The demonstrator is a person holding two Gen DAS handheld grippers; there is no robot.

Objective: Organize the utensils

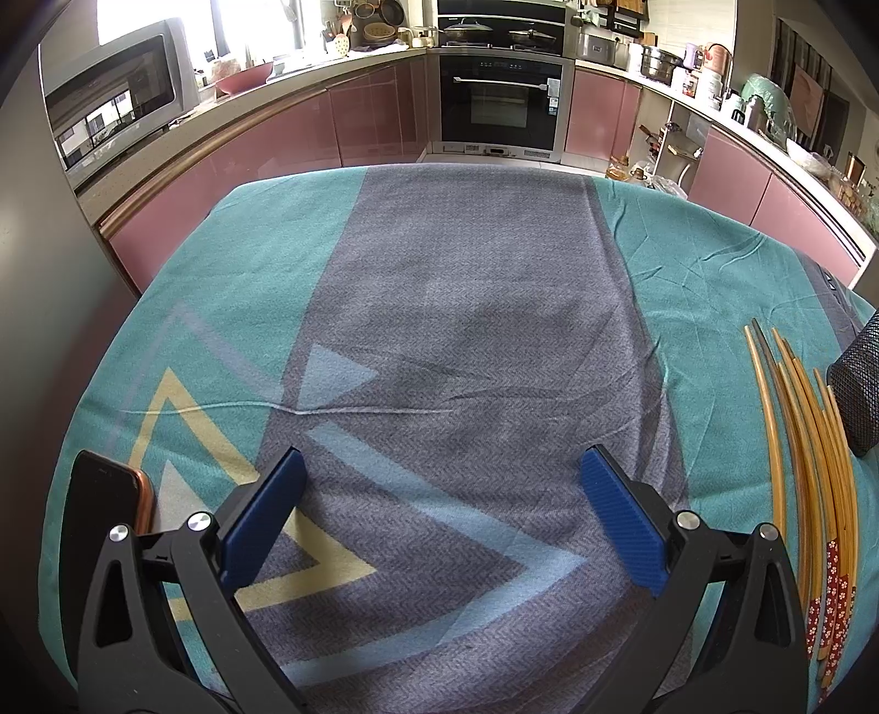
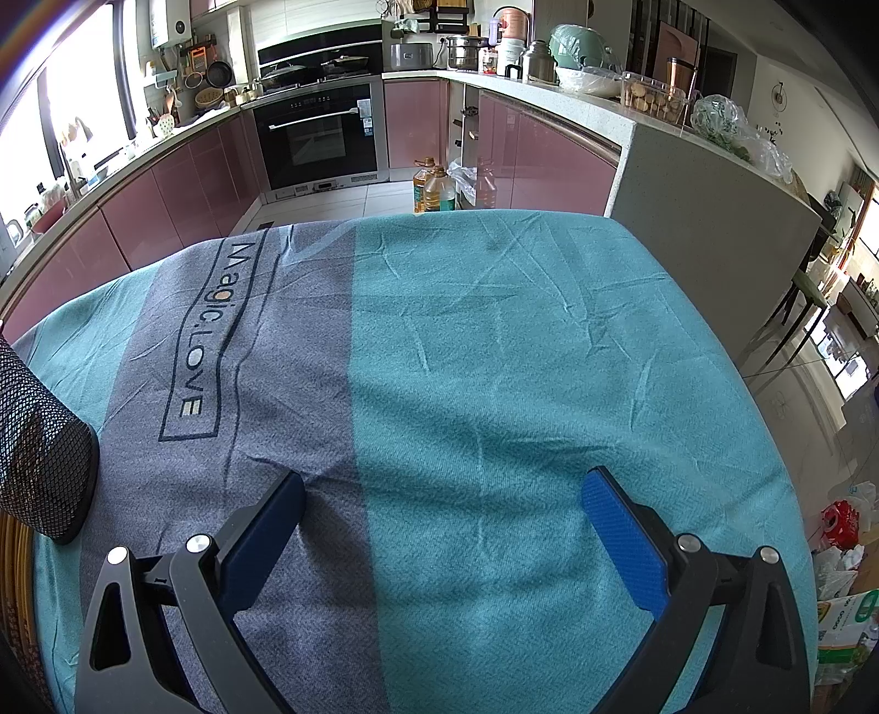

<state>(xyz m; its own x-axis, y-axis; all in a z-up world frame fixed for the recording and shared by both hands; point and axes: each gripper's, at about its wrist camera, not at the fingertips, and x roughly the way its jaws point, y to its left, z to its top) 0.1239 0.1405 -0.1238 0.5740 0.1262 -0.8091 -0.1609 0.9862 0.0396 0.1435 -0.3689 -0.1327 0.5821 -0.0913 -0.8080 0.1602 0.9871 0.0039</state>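
Chopsticks (image 1: 807,439) right of left claw (image 1: 439,483)

This is a home kitchen: glossy pink cabinet doors (image 1: 379,118) run under a pale stone counter, around a black built-in glass-door oven (image 1: 500,104) with lidded pans on the hob above. A silver microwave (image 1: 110,93), steel pots (image 2: 466,52) and yellow cooking-oil bottles (image 2: 434,189) on the tiled floor confirm it.

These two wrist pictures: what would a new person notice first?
Probably the bundle of wooden chopsticks lying on the teal and grey tablecloth, at the right edge of the left wrist view. Beside them stands a black mesh holder. Both grippers hover with jaws wide open, holding nothing.
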